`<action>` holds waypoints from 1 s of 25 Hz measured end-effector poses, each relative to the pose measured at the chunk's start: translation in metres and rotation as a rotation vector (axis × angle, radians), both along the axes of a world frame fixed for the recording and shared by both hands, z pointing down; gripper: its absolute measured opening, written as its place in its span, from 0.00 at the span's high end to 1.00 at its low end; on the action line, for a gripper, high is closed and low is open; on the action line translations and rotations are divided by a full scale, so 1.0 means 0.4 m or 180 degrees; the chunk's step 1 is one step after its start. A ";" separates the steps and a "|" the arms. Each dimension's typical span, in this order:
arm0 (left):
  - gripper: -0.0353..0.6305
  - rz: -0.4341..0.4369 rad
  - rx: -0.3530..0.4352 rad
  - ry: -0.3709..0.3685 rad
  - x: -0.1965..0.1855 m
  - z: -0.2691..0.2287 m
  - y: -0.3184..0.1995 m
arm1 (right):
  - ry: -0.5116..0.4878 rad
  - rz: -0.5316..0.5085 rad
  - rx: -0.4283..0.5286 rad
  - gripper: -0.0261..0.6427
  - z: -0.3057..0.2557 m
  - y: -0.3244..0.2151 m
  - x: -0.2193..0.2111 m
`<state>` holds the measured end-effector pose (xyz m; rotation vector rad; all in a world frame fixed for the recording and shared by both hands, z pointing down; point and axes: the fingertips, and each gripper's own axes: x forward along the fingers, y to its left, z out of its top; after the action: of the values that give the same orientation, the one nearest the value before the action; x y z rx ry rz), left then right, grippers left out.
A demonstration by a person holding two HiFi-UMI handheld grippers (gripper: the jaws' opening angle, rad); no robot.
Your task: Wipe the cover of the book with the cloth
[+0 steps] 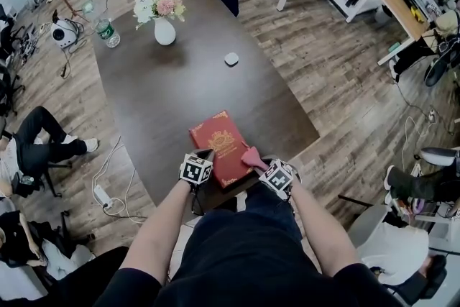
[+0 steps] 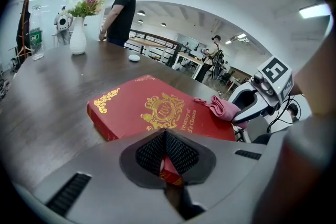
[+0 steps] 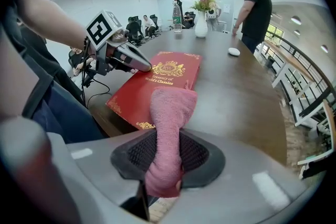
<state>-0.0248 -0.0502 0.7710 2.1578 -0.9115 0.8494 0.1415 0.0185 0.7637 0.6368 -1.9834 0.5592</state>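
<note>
Cloth (image 3: 169,113) on book (image 1: 220,146), that was the picture from where I stood. The right gripper (image 3: 167,157) had its jaws squeezed tight on the pink cloth, bunched between the pads, and the free end flopped forward onto the red cover near its right-hand edge. Opposite, the left gripper (image 2: 168,159) was nipped shut on the book's near corner, a sliver of red and gold showing between its pads, pinning the volume down. The book lay flat on the dark table (image 1: 172,90), close to the person's edge, gold crest facing up. Well beyond it stood a white vase (image 1: 164,31) of flowers, clear of any wiping path.

By my reckoning the wipe was only at its start: the cloth touched one margin, and most of the cover lay bare ahead of it. Doing it well called for dropping the right gripper low so the cloth pressed flat rather than trailing by its tip, then sweeping long strokes across the crest to the far edge. The left clamp needed to hold firm, or the book could skate on that smooth tabletop. Too steep an angle, and hard jaw might scrape the cover.
</note>
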 end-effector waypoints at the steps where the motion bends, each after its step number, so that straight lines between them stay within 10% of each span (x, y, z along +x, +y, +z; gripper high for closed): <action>1: 0.95 0.0002 0.0009 -0.0008 0.000 0.000 0.000 | 0.0016 0.0012 0.0014 0.78 -0.001 -0.001 0.003; 14: 0.95 -0.0120 0.0099 -0.0206 -0.010 -0.013 -0.001 | 0.0172 0.0396 0.0283 0.78 -0.040 -0.027 0.113; 25: 0.95 -0.1069 0.0501 -0.0065 -0.011 -0.174 0.080 | -0.0412 0.0115 0.0610 0.79 -0.173 -0.077 0.108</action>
<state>-0.0294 -0.0181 0.7014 2.0450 -1.3439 0.6513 0.1848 -0.0122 0.6947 0.7719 -2.1684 0.4446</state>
